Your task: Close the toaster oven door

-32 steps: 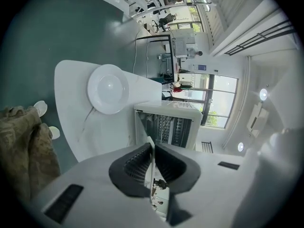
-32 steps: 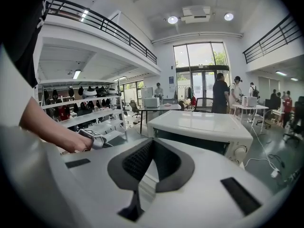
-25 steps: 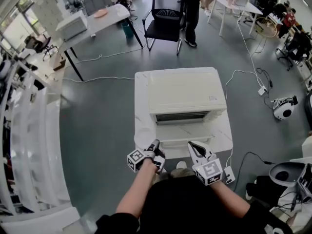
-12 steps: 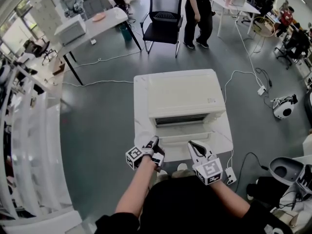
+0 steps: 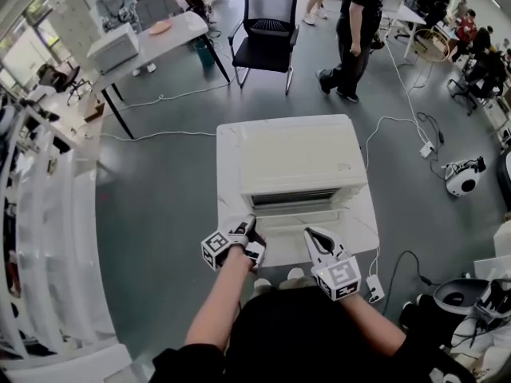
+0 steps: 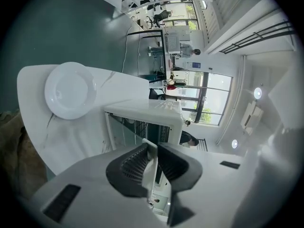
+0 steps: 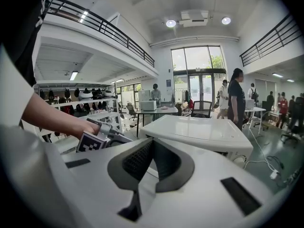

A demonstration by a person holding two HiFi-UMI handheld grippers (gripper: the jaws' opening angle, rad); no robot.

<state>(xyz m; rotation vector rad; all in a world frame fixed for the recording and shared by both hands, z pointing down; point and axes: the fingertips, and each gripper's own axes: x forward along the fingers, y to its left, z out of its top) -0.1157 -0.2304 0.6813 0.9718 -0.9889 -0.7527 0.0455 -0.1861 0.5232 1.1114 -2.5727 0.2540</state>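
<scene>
The white toaster oven (image 5: 299, 154) stands on a white marble table (image 5: 227, 190). Its door (image 5: 299, 216) hangs partly open, tilted toward me. My left gripper (image 5: 249, 228) is at the door's left front corner. In the left gripper view the door's thin white edge (image 6: 150, 167) runs between the jaws of the left gripper (image 6: 153, 151), which have just been opening; the pads do not clamp it. The oven's wire rack (image 6: 140, 127) shows beyond. My right gripper (image 5: 310, 234) hovers shut and empty by the door's right front edge; the right gripper view shows the oven (image 7: 199, 132) ahead of it.
A white plate (image 6: 71, 90) lies on the table beside the oven. A black chair (image 5: 271, 22) and a walking person (image 5: 355, 30) are behind the table. White shelving (image 5: 48, 214) runs along the left. Cables and a power strip (image 5: 374, 287) lie on the floor at right.
My left gripper has moved up and toward the oven, and the door has swung up with it. The right gripper has stayed put. The person at the back has walked right.
</scene>
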